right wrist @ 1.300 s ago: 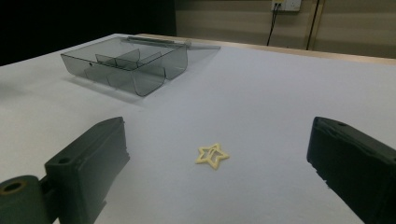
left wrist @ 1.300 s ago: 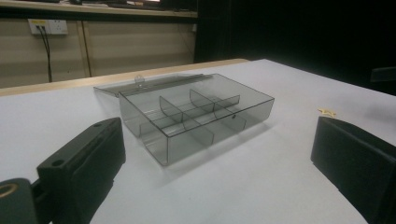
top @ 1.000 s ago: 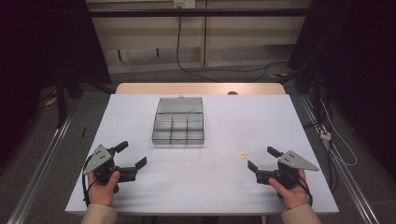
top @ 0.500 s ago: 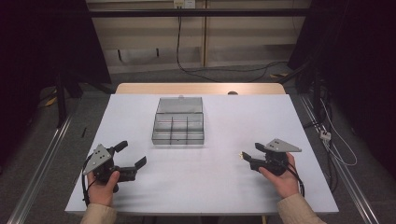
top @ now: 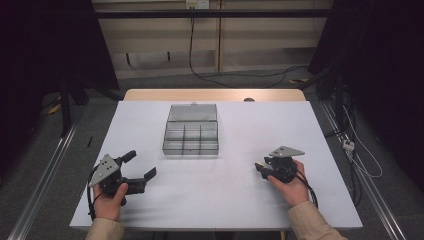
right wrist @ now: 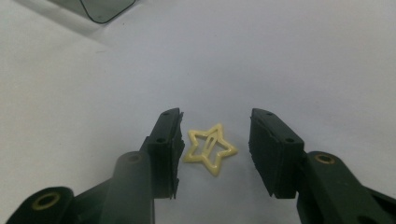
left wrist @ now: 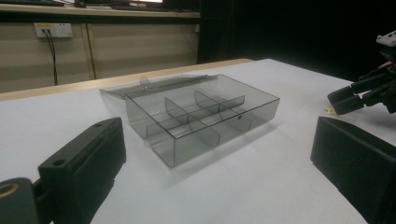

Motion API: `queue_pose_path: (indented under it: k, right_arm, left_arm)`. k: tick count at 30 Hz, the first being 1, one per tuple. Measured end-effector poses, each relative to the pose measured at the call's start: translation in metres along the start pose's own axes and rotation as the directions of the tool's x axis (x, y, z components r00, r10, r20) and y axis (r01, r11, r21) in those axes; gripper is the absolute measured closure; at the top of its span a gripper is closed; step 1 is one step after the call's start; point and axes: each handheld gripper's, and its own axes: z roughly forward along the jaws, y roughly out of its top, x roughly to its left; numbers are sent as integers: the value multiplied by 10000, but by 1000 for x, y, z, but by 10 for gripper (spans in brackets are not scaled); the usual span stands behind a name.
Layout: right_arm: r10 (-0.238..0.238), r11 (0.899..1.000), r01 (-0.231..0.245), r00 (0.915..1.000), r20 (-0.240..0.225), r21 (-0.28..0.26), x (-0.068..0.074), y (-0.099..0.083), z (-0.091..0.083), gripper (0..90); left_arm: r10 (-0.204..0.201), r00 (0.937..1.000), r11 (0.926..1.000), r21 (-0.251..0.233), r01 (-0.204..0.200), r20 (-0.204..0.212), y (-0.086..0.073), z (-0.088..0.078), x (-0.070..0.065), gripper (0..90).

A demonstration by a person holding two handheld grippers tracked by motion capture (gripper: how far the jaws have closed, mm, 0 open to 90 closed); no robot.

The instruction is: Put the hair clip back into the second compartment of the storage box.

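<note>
Here, low in the right gripper view, our right gripper has just been closing, its jaws narrowed around the yellow star clip flat on the table, not yet pinching. Next, we judge: squeeze, lift, carry toward the clear box.

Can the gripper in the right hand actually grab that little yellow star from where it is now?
Probably yes. The star clip lies flat on the table between the right gripper's jaws, which have just been closing. One jaw is nearly at it; nothing blocks the way.
</note>
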Motion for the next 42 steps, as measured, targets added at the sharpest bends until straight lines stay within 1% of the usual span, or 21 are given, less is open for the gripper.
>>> queue_pose_path:
  k: [2,3,4,7,11,13,16,23,24,26,27,29,30,31,32,33,35,36,39,40,42]
  right_arm:
    - [-28,10000,28,10000,13,-12,0,0,1,549]
    - [120,9999,-120,9999,-17,98,1,-1,3,565]
    - [120,9999,-120,9999,-17,98,1,-1,3,565]
    - [170,9998,-171,9998,59,104,2,-2,2,639]
    - [438,9990,-438,9990,60,40,2,-3,2,647]
    - [369,9993,-370,9992,147,82,3,-3,2,649]
    - [392,9992,-392,9992,92,25,3,-3,2,652]
    - [319,9995,-319,9995,38,-72,3,-4,1,638]
    - [271,9996,-270,9995,178,-71,3,-4,0,579]
    - [272,9996,-271,9993,262,-38,2,-5,0,553]
    - [383,9993,-382,9988,312,-35,2,-5,-1,551]
    - [543,9985,-542,9981,280,-40,0,-7,-3,610]
    - [543,9985,-542,9981,280,-40,0,-7,-3,610]
    - [383,9993,-382,9990,241,-57,1,-8,-3,678]
    - [383,9993,-382,9990,241,-57,1,-8,-3,678]
    - [270,9996,-270,9995,148,-16,2,-8,-3,726]
    - [272,9996,-272,9996,36,1,2,-8,-3,734]
    - [500,9987,-500,9987,-110,6,0,-8,-3,735]
    - [421,9991,-421,9991,-76,4,0,-8,-3,736]
    - [663,9978,-662,9974,-267,14,-3,-8,-3,737]
    - [688,9976,-689,9970,-358,7,-4,-8,-3,737]
  left_arm:
    - [28,10000,10000,6,-28,12,0,0,0,31]
    - [51,10000,10000,9,-51,8,0,0,0,31]
    - [66,10000,10000,15,-66,11,0,1,0,31]
    - [108,9999,9999,84,-108,-36,0,1,0,32]
    - [124,9999,9999,65,-124,-44,0,1,0,33]
    - [118,9999,9999,90,-117,-68,0,2,-1,35]
    - [199,9998,9997,146,-198,-59,1,3,-2,35]
    - [275,9996,9994,221,-275,-16,1,3,-3,35]
    - [299,9996,9993,233,-299,6,1,3,-3,35]
    - [287,9996,9993,220,-288,8,1,4,-3,35]
    - [283,9996,9994,216,-282,-7,1,4,-3,35]
    - [297,9996,9993,212,-298,12,1,3,-3,36]
    - [308,9995,9993,209,-308,-22,1,3,-3,36]
    - [287,9996,9994,193,-286,-24,1,3,-3,36]
    - [290,9996,9994,185,-290,-4,1,3,-3,36]
    - [309,9995,9993,215,-309,-5,1,4,-4,36]
    - [278,9996,9994,229,-277,-12,1,4,-4,36]
    - [308,9995,9993,228,-308,17,1,4,-5,36]
    - [333,9994,9991,253,-335,67,1,5,-7,36]
    - [348,9993,9990,262,-351,101,2,6,-7,36]
    - [349,9993,9990,270,-352,132,1,6,-8,36]
